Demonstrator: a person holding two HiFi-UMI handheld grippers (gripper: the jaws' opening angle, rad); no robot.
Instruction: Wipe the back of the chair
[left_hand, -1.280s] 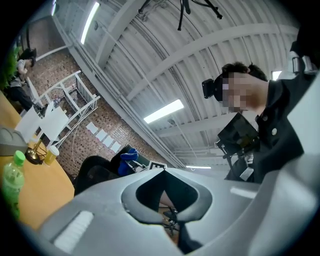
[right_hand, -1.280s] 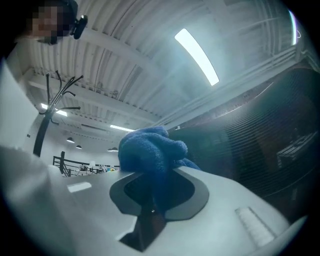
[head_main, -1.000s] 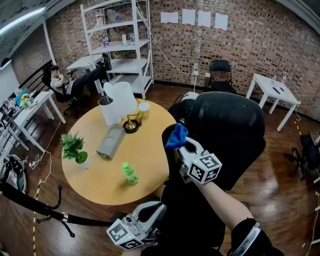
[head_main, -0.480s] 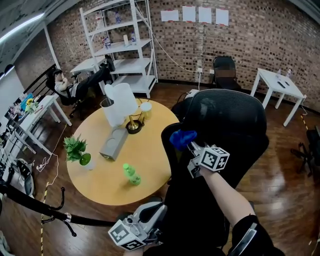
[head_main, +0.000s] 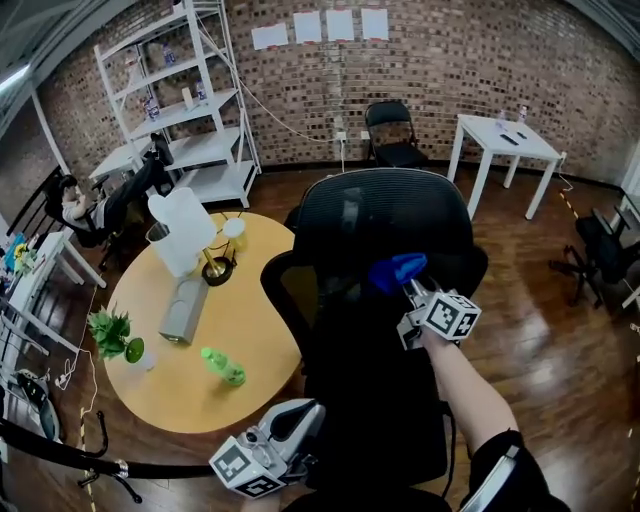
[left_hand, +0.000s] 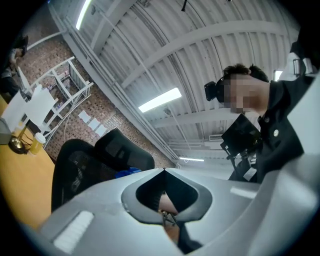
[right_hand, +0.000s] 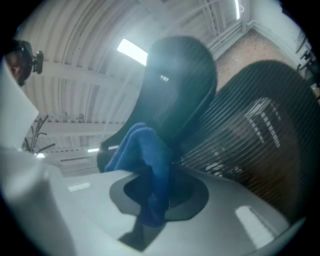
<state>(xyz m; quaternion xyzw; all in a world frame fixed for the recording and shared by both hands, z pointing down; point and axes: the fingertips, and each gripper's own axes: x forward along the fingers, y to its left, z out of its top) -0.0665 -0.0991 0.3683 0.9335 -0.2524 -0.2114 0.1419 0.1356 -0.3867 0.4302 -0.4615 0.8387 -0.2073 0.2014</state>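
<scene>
Your right gripper (head_main: 408, 286) is clamped on the soft, floppy cloth (head_main: 395, 269) at the chair (head_main: 385, 215) back, beside the desk's (head_main: 262, 335) right edge. Pinch its bunched middle. Your left gripper (head_main: 298, 418) is closed, empty.

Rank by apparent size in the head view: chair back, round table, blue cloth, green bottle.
1. chair back, largest, though nearest the camera.
2. round table, partly hidden behind the chair.
3. blue cloth and green bottle: about alike, no ranking.

One blue cloth (head_main: 396, 270), one round table (head_main: 170, 385), two grippers (head_main: 298, 428) (head_main: 410, 290)
</scene>
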